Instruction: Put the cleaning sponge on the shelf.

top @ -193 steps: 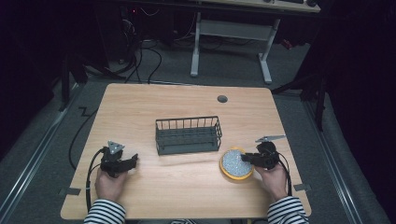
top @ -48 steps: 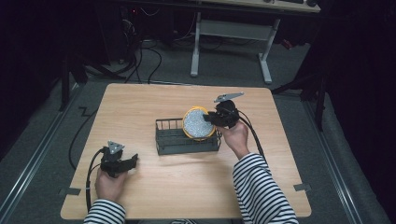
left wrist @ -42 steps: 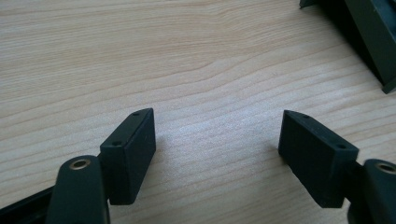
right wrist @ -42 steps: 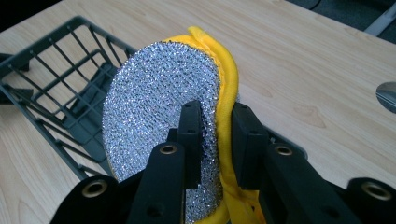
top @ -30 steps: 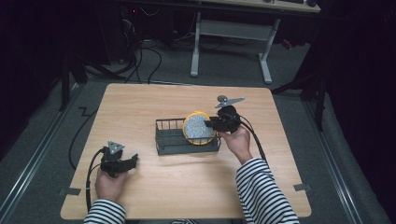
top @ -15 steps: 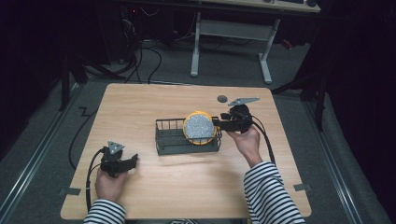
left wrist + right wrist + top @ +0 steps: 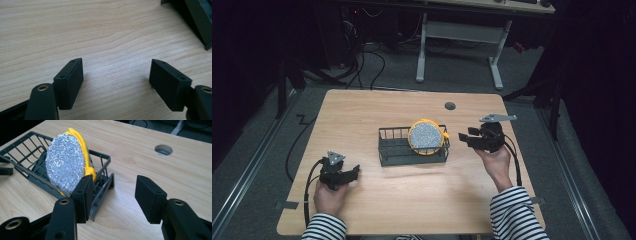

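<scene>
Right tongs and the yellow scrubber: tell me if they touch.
Apart. The high view shows bare table between the right tongs and the scrubber leaning in the rack.

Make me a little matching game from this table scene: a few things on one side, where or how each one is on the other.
1. scouring pad
2. wire rack
3. left gripper
4. round hole

A. resting low on the table, jaws open on nothing
B. standing on edge in the rack's right end
C. in the tabletop, beyond the right gripper
D. dark grey, mid-table

1-B, 2-D, 3-A, 4-C

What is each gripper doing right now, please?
Left gripper: open, empty, over bare table.
Right gripper: open, empty, jaws just opened; scrubber stands in rack.
</scene>
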